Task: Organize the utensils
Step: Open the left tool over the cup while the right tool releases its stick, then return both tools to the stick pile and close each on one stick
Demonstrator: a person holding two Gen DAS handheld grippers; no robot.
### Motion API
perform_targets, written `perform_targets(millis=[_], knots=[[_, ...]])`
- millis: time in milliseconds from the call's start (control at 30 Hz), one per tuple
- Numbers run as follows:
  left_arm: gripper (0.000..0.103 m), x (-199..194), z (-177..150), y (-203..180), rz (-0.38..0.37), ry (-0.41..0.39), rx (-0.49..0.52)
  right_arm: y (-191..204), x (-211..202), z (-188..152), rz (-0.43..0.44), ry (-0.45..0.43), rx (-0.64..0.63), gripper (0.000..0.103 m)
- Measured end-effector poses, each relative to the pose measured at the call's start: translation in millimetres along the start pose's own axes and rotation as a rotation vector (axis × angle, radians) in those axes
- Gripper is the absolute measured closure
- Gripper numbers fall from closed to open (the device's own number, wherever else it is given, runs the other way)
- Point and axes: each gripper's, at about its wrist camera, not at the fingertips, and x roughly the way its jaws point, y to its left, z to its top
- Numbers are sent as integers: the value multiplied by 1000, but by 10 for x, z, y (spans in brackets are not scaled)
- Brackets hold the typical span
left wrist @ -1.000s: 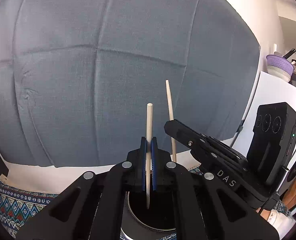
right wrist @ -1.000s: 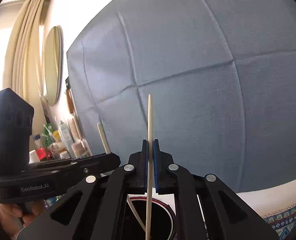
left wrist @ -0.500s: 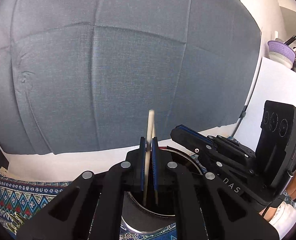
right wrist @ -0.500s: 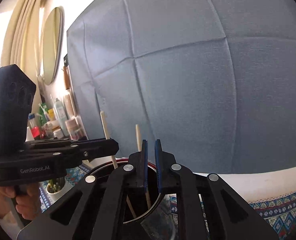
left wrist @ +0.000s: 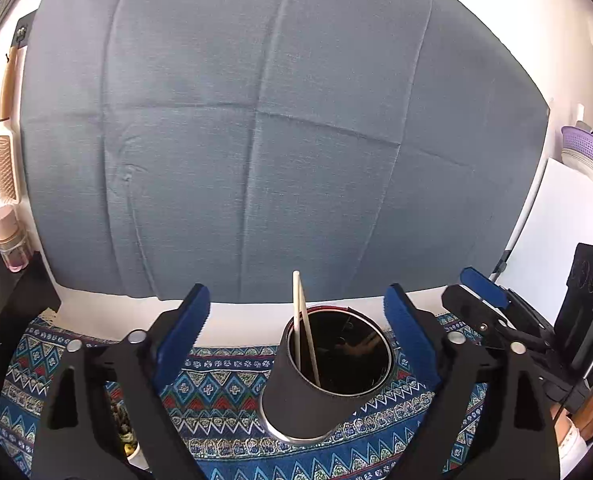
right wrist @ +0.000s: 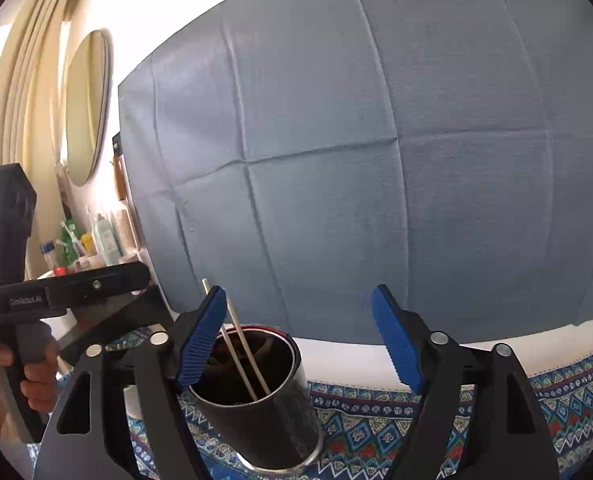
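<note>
The left gripper [left wrist: 296, 312] and right gripper [right wrist: 298, 320] both hang wide open and hold nothing — spread, I judge, because their loads are delivered. Between and just below the fingers stands the dark cup [left wrist: 324, 380] on the patterned cloth [left wrist: 216, 392], with two chopsticks [left wrist: 302, 320] leaning inside against its rim — upright storage, easy to reach.

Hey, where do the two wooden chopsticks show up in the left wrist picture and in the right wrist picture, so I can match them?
Left wrist view: the chopsticks stand just left of centre, low in the picture, leaning on the left rim of the black cup.
Right wrist view: the chopsticks are lower left, beside the blue pad of the right gripper's left finger.
Shared landmark: the black cup on the patterned cloth.
</note>
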Motion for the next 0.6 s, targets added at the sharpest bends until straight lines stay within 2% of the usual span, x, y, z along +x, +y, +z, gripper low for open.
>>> perform_targets(millis=[33,100,300,533,600], knots=[[11,-56,-6,-2,7,-1,0,7,-50,8,0,12,6,16],[6,-164,-25,-18,41,-7,0,25,-147,15,-3,31,17,16],[6,-320,-113,-32,172,51,-21,53,-467,-57,-15,65,41,13],[6,-340,-412,84,159,198,-105,41,-689,-275,-26,134,65,11],[6,-343,-525,90,162,233,-98,31,-723,-358,-32,161,73,11]])
